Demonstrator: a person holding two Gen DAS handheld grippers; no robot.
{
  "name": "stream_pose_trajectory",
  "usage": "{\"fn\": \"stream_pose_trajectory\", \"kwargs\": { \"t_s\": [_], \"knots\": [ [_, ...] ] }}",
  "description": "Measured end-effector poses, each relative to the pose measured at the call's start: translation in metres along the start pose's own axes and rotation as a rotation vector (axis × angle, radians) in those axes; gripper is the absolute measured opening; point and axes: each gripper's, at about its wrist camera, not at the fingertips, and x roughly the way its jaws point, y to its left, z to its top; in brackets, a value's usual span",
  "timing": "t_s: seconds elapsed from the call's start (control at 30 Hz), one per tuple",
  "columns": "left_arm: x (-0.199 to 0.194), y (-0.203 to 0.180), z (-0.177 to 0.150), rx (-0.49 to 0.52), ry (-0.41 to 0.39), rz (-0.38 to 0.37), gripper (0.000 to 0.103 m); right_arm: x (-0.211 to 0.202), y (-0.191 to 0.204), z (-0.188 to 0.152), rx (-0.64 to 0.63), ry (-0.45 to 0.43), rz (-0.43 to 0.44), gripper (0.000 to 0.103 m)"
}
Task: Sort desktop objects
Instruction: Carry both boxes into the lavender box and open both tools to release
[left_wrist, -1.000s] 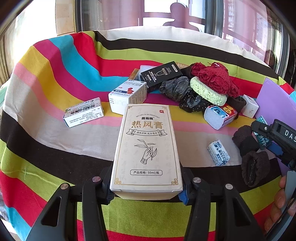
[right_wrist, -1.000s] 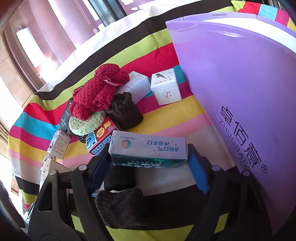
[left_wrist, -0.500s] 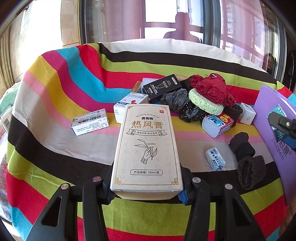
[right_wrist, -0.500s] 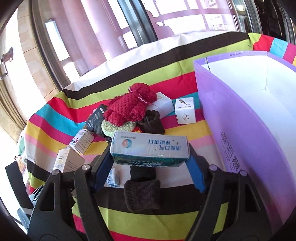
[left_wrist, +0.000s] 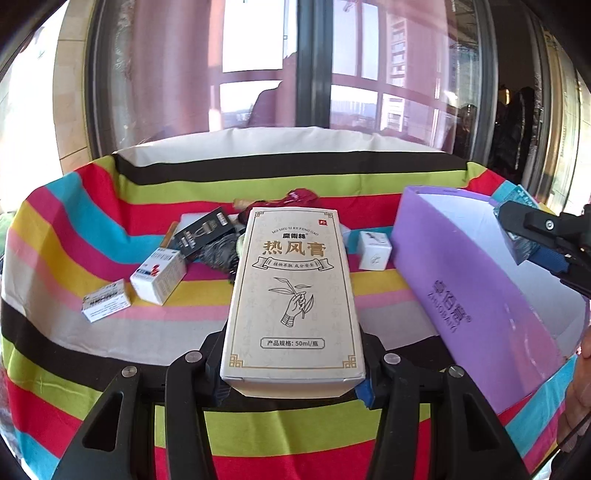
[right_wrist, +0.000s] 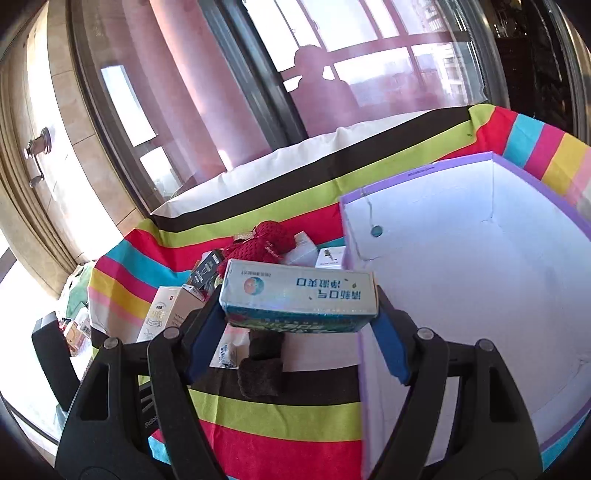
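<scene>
Pinching a cream ointment carton (left_wrist: 293, 295) between its fingers (left_wrist: 364, 391), the left gripper (left_wrist: 291, 384) held it above the striped worktop (left_wrist: 110, 350). The right gripper (right_wrist: 295, 334) clamped a teal toothpaste box (right_wrist: 299, 295) at the near rim of the open purple bin (right_wrist: 461, 288), whose white interior lay bare. Small boxes and a red knit piece (right_wrist: 264, 243) crowded the cloth before tall windows (left_wrist: 258, 74).

A tall cream carton (left_wrist: 293, 295) printed with gold characters and a hand holding a sprig was clamped between jaws, raised above the striped desk (left_wrist: 110, 373). A teal-and-white box (right_wrist: 299, 295), its print upside down, was gripped lengthwise at the near corner of the open purple bin (right_wrist: 461, 258), whose white inside lay bare.
</scene>
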Motion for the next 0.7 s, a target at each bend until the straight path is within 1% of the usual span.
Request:
{"fn": "stream_pose_trajectory", "kwargs": {
  "t_s": [0.2,0.33,0.47,0.57,0.63,0.7],
  "knots": [
    [-0.003,-0.063,0.016,0.108,0.001,-0.097,0.051,-0.017,-0.053,0.014,0.071,-0.007,-0.092,0.076],
    [-0.003,-0.108,0.025,0.193,0.003,-0.139,0.052,-0.021,-0.088,0.017,0.124,0.01,-0.111,0.076],
    [0.002,-0.144,0.035,0.262,0.003,-0.154,0.052,-0.029,-0.12,0.019,0.193,0.005,-0.107,0.076],
    [0.008,-0.166,0.041,0.304,0.012,-0.152,0.052,-0.029,-0.138,0.021,0.227,0.013,-0.085,0.076],
    [0.008,-0.177,0.043,0.329,0.019,-0.163,0.052,-0.029,-0.149,0.021,0.249,0.018,-0.084,0.076],
    [0.007,-0.19,0.044,0.375,0.009,-0.135,0.052,-0.029,-0.157,0.02,0.264,0.02,-0.075,0.076]
  ]
}}
